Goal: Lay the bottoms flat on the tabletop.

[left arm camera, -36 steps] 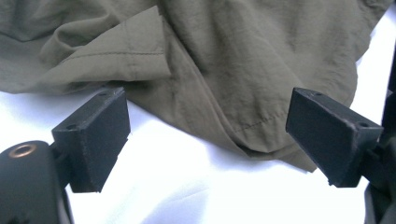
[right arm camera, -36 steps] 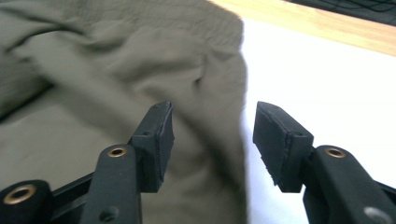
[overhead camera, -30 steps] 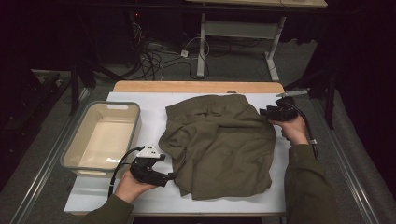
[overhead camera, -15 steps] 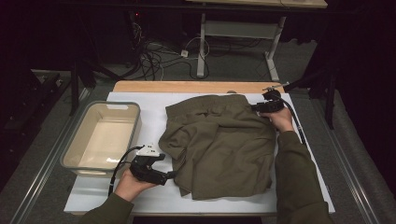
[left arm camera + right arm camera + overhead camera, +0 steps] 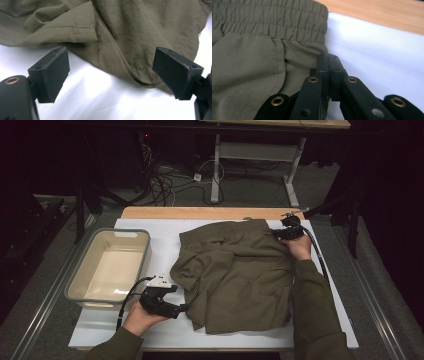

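Right gripper (image 5: 278, 233) clenched on the olive shorts (image 5: 240, 272) at the waistband corner.
Its jaws have just closed on the fabric's edge at the counter's (image 5: 165, 232) far side; the left gripper (image 5: 183, 308) sits released, jaws wide, beside the near hem.

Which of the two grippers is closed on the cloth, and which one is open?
The right gripper is shut on the cloth by its elastic waistband. The left gripper is open at the hem.

Matt, crinkled olive cloth shorts (image 5: 240, 275) on a smooth white sheet (image 5: 165, 232); glossy plastic tub (image 5: 80, 285).
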The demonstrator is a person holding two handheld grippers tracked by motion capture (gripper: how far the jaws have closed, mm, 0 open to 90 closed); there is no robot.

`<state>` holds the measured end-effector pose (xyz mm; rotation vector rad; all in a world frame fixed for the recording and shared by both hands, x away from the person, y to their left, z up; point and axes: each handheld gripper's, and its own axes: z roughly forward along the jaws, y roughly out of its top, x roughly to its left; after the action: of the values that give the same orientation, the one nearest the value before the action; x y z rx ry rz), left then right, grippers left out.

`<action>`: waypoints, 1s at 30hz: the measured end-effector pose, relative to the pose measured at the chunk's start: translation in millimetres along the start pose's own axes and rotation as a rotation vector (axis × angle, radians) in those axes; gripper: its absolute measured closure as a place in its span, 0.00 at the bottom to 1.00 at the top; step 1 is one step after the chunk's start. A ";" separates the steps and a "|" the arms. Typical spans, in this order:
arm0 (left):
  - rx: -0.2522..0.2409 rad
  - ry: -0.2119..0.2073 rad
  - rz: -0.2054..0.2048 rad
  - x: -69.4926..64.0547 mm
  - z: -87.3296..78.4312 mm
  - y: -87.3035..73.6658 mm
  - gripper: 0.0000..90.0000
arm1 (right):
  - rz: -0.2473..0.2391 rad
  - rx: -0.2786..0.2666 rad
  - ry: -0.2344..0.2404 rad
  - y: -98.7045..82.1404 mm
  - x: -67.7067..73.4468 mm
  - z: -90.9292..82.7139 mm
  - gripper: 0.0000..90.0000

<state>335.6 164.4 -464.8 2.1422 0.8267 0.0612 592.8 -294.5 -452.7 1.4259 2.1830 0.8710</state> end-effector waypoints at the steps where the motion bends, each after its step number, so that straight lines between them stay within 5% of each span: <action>1: -0.001 -0.001 0.000 -0.1 -0.1 0.2 0.15 | 0.015 0.004 -0.034 -0.3 -3.8 -1.8 1.00; 7: -0.006 0.001 0.000 -0.3 -1.5 0.2 0.15 | 0.071 0.017 -0.140 -5.8 -17.9 -5.9 1.00; 10: -0.007 -0.002 0.000 -0.4 -1.4 0.4 0.15 | 0.116 0.021 -0.117 -10.8 -22.6 -7.2 0.96; 11: -0.004 -0.003 0.002 -0.8 -1.4 0.8 0.15 | 0.130 -0.010 -0.084 -13.3 -22.8 -11.5 0.81; 16: -0.001 -0.002 0.000 -0.6 -0.4 0.8 0.15 | 0.136 -0.076 -0.015 -18.7 -20.3 -33.6 0.61; 23: 0.002 0.000 0.000 0.0 1.8 1.1 0.15 | 0.111 -0.138 0.022 -35.4 -13.6 -69.6 0.54; 30: 0.011 0.003 0.015 -2.4 4.5 2.9 0.15 | 0.061 -0.122 0.064 -60.3 1.5 -98.1 0.53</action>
<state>336.6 158.6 -465.2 2.1589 0.8141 0.0677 490.9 -338.5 -422.1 1.4299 2.1024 1.0663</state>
